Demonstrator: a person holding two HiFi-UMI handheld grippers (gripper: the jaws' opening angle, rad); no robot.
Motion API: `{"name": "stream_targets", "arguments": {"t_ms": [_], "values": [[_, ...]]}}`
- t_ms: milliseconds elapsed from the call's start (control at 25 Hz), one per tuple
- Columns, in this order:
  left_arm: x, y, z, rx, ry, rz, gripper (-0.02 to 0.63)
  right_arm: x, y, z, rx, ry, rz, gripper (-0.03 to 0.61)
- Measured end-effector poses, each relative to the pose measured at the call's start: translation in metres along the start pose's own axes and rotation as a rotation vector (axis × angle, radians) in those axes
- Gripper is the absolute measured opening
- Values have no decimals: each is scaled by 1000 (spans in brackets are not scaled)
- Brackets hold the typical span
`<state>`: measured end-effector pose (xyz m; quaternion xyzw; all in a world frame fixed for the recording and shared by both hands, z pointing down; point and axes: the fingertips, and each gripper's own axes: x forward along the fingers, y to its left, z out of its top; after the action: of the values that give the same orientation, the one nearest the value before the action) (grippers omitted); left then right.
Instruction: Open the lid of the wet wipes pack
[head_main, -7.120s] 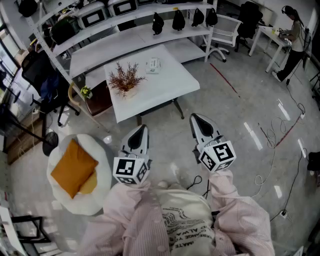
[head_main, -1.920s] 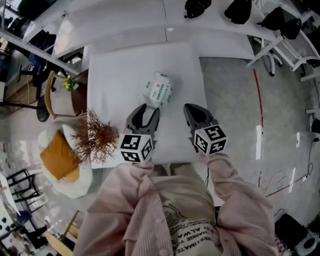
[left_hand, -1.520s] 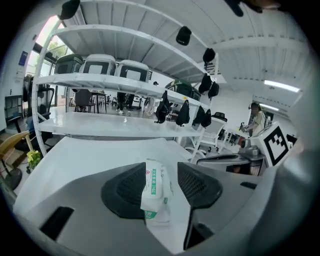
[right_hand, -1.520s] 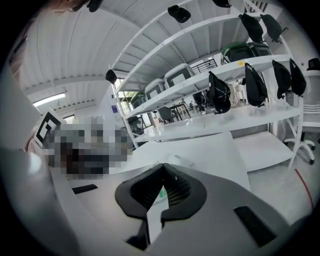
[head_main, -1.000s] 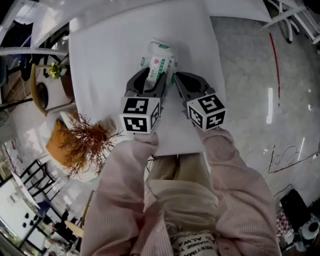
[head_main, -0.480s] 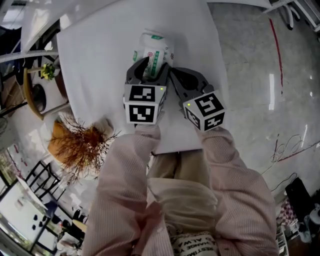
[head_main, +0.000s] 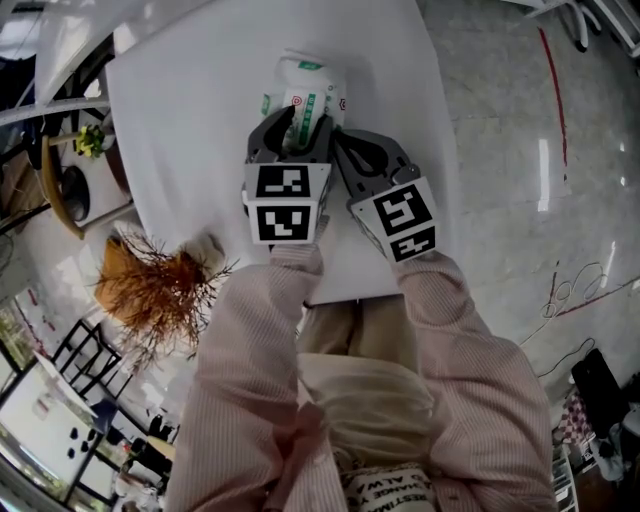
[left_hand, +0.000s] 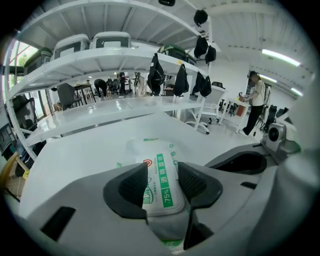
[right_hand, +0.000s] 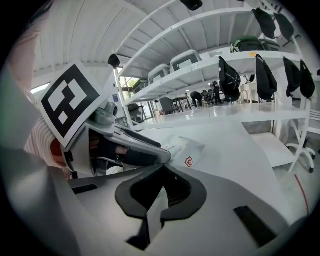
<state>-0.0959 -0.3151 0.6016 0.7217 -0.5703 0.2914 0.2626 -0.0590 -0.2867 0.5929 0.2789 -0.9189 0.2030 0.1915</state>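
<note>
The wet wipes pack (head_main: 303, 88), white with green print, lies flat on the white table (head_main: 190, 120). My left gripper (head_main: 296, 128) stands over its near end. In the left gripper view the pack's labelled lid (left_hand: 161, 186) shows between the two dark fingers (left_hand: 134, 186), which sit astride it. The jaws have just been closing a little, and I see no squeeze on the pack. My right gripper (head_main: 342, 138) sits just right of the left one with its tip at the pack's right side. Its jaws meet at the tips (right_hand: 163, 169), with nothing between them.
A dried twig plant (head_main: 160, 285) stands at the table's near left corner. The table's right edge (head_main: 440, 150) drops to a glossy floor. Long white shelves (left_hand: 100, 60) with hanging black bags run behind the table. A person (left_hand: 257, 102) stands far off at the right.
The left gripper has sunk onto the pack's near end. The right gripper has rolled slightly and closed in beside the left one. The pack has stayed put.
</note>
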Motion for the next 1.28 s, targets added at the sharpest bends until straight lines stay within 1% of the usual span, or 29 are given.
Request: {"name": "stream_targets", "arguments": {"t_ms": [160,400,560,800,880,960,1080,1280], "values": [[-1,0,0,-3,-2,-15,176,2,0,-2,-5,16,-7,-2],[-5,-1,2,-22,-22,-62,143,4,1,-3,-14,44,-17,-2],[-7,-3,4,-30,-36,-96,114,6,1,-5,-37,65,-24,-2],[-12,-4,7,-52,-57,-143,89,11,3,-8,-70,100,-27,-2],[-14,-3,10,-70,-75,-153,81,11,3,-8,-75,107,-30,-2],[-18,-1,14,-103,-99,-167,60,12,3,-9,-80,114,-35,-2],[-23,2,17,-122,-126,-184,54,13,3,-10,-89,116,-44,-2],[-33,14,24,-158,-179,-173,29,13,3,-11,-88,113,-43,-2]]}}
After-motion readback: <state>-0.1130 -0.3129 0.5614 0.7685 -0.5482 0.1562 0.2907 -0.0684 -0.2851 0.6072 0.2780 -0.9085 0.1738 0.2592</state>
